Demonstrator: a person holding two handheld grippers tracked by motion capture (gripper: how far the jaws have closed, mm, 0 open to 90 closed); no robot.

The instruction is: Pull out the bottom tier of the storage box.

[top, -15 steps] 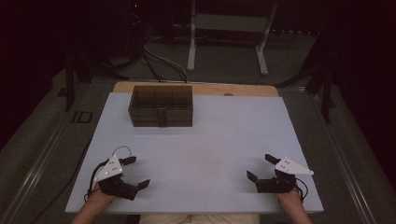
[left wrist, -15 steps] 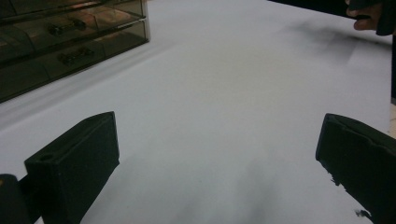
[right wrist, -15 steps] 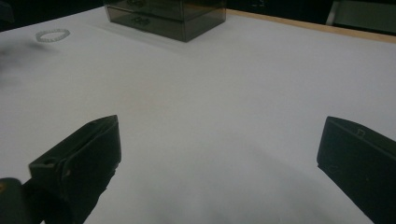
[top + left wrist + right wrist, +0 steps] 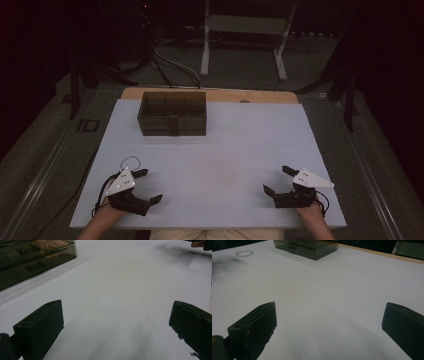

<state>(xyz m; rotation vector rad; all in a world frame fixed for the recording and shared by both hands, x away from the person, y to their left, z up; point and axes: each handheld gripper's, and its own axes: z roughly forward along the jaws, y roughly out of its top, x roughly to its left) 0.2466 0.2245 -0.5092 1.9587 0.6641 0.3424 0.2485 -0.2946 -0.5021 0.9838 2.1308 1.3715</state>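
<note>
Left gripper (image 4: 145, 186), lower left: jaws spread, empty | right gripper (image 4: 276, 180), lower right: jaws spread, empty | smoked drawer box (image 4: 173, 113), upper centre-left of table (image 4: 250, 145)

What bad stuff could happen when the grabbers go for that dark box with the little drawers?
1. The small drawer box stands far from both the left gripper and the right gripper, so a long reach might bump it and slide it on the smooth white table.
2. A small white ring lies near the left gripper; a passing hand could probably knock it away.
3. The drawer handles look tiny, so the wide-open fingers may slip off.
</note>
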